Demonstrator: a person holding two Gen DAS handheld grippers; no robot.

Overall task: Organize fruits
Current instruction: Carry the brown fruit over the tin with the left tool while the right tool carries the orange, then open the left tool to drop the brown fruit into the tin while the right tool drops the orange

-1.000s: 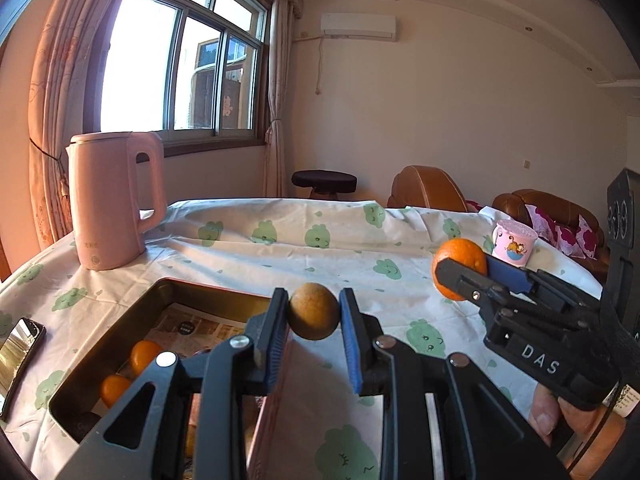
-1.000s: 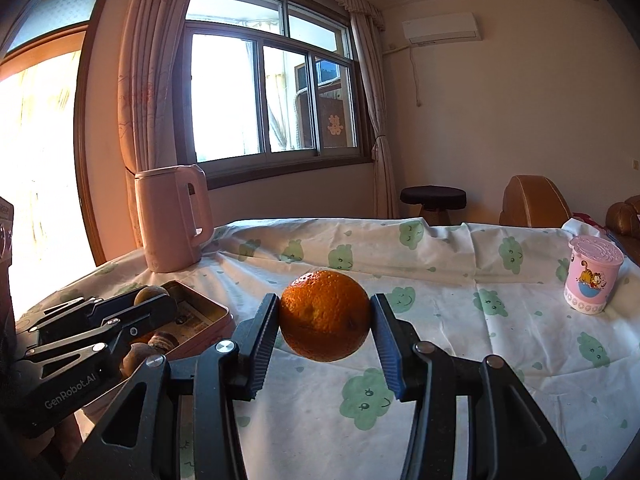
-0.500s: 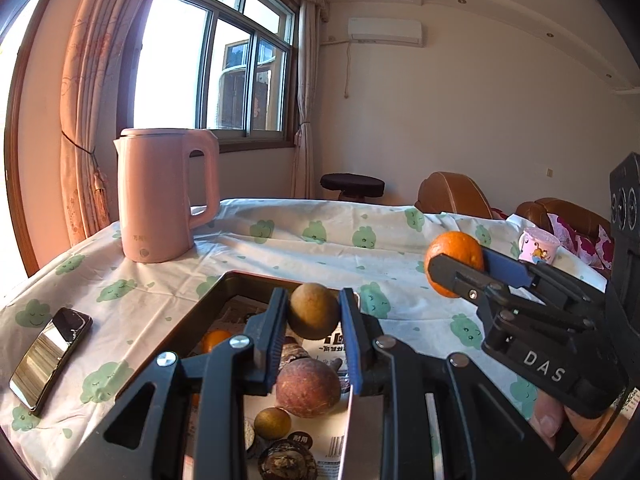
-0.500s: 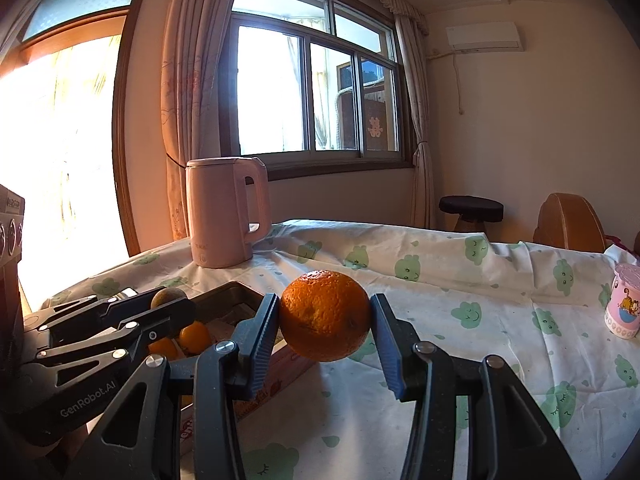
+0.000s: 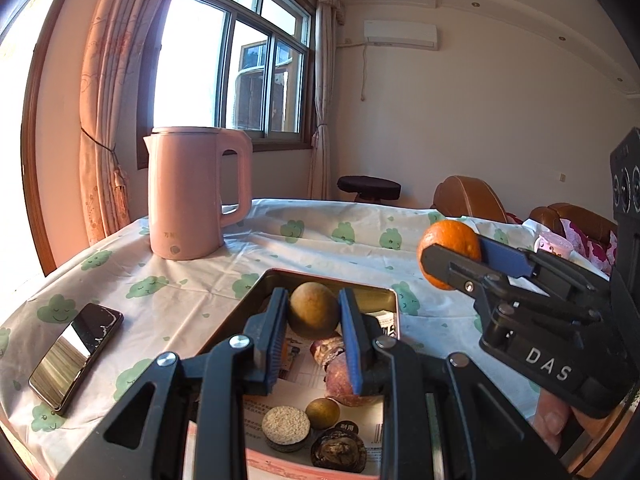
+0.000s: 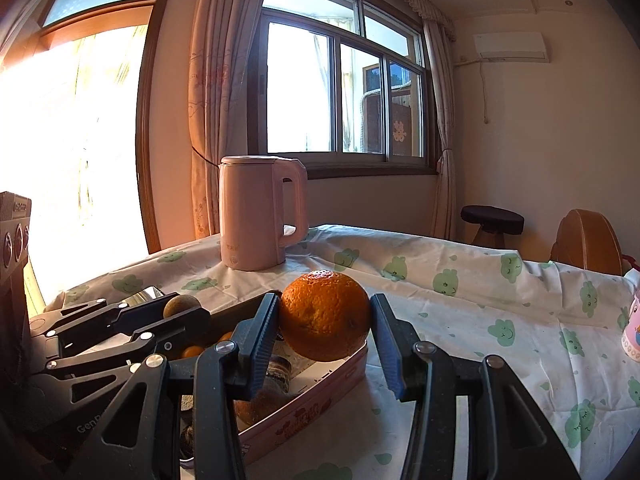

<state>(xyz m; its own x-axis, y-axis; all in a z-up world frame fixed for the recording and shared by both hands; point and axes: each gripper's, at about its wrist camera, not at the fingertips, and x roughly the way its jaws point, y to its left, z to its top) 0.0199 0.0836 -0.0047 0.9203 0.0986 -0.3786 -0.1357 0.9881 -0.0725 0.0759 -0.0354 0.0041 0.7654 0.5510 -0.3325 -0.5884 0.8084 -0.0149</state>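
Observation:
My left gripper [image 5: 314, 312] is shut on a round brown fruit [image 5: 313, 314] and holds it above the open metal tin [image 5: 390, 300]. The tin is lined with newspaper and holds several fruits, among them a reddish-brown one [image 5: 340, 380] and a small green-brown one [image 5: 322, 413]. My right gripper [image 6: 325, 316] is shut on an orange [image 6: 325, 316] over the tin's right rim [image 6: 332, 380]. In the left wrist view the right gripper [image 5: 448, 258] with the orange [image 5: 448, 248] is to the right of the tin. The left gripper [image 6: 182, 312] shows at the left of the right wrist view.
A pink kettle [image 5: 196, 196] stands at the back left of the table. A phone [image 5: 76, 354] lies left of the tin. A pink cup [image 5: 554, 244] stands at the far right. The table has a white cloth [image 6: 480, 320] with green prints.
Both grippers have moved left over the tin with their fruits. The left gripper now sits above the tin's middle, and the orange has come over the tin's right rim.

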